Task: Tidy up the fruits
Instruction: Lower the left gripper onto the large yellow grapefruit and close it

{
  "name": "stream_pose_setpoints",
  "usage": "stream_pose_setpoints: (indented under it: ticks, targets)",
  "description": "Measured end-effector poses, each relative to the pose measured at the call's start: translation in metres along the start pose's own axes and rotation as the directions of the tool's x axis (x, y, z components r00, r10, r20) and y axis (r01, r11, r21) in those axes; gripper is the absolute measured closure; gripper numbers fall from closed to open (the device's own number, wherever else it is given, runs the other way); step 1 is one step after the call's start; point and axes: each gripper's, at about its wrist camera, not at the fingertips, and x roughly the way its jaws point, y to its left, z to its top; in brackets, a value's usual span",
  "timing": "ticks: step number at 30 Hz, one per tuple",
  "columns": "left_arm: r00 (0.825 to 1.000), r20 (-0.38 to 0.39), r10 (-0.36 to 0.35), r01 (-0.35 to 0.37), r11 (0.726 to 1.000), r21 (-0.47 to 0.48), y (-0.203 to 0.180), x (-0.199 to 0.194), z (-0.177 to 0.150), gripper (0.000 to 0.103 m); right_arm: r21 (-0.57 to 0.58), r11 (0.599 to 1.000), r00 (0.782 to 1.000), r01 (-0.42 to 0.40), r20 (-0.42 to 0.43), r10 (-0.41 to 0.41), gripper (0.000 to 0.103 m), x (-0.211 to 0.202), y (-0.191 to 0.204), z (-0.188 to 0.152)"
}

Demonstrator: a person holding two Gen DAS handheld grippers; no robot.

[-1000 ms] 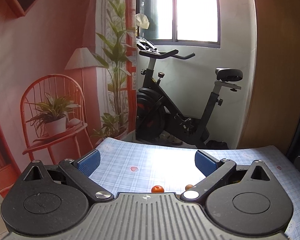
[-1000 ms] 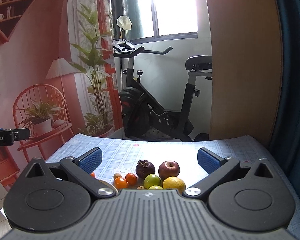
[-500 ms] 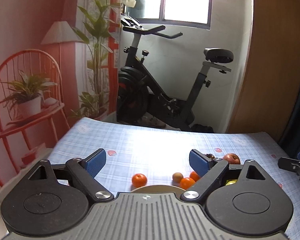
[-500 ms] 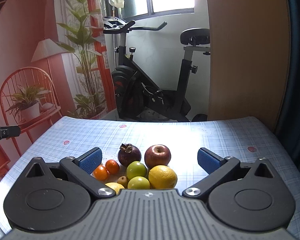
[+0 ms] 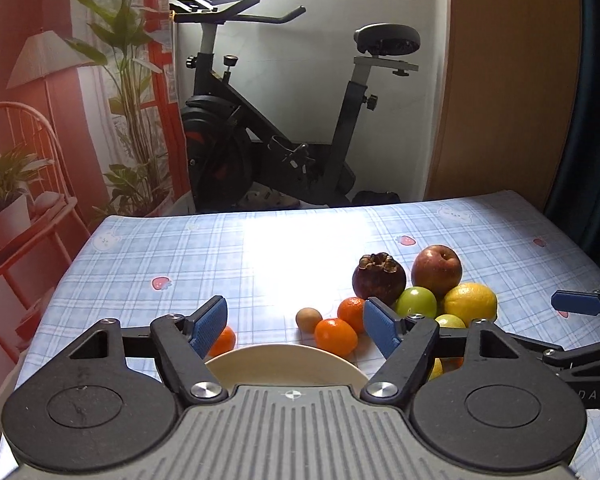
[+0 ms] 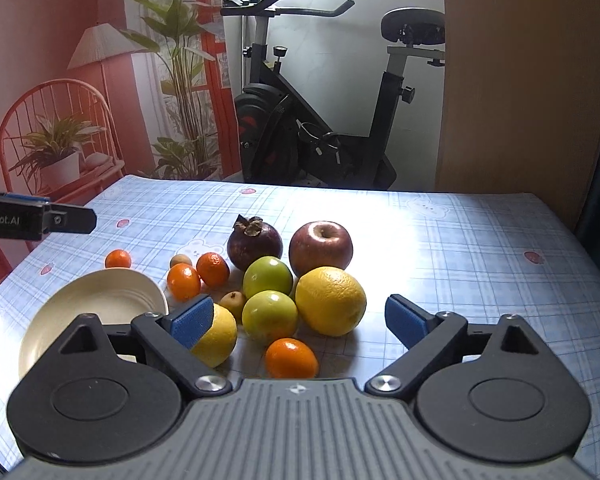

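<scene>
Small oranges (image 6: pixel 183 281): four are showing, three near the plate and one nearest the camera
Green fruits (image 6: pixel 268 277): two are sitting side by side
Large yellow citrus (image 6: pixel 331 301): two are showing
Red apple (image 6: pixel 321 247): one
Mangosteen (image 6: pixel 254 241): one
Small brownish fruits (image 6: pixel 180 260): two
Cream plate (image 6: pixel 100 300): one

Left claw (image 5: pixel 295 325) spread wide, empty, right claw (image 6: pixel 299 320) likewise, level
</scene>
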Motion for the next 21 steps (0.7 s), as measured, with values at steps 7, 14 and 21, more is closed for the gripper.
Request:
stream_pose_setpoints:
  ticks: [7, 14, 21]
  targets:
    - [0.986, -0.089, -0.140, 0.136, 0.989, -0.054, 0.003, 0.025, -0.001, 0.063, -0.008, 0.996, 0.993, -0.089, -0.076, 0.088, 0.027, 0.017, 0.001, 0.000]
    - [0.947, -0.171, -0.273, 0.263, 0.962, -0.079, -0.003, 0.050, 0.007, 0.068, -0.092, 0.975, 0.962, -0.202, -0.203, 0.181, 0.049, 0.041, 0.019, 0.006]
    - [0.891, -0.265, -0.368, 0.353, 0.930, -0.104, -0.015, 0.076, 0.000, 0.068, -0.147, 0.958, 0.940, -0.248, -0.278, 0.200, 0.054, 0.059, 0.031, 0.002]
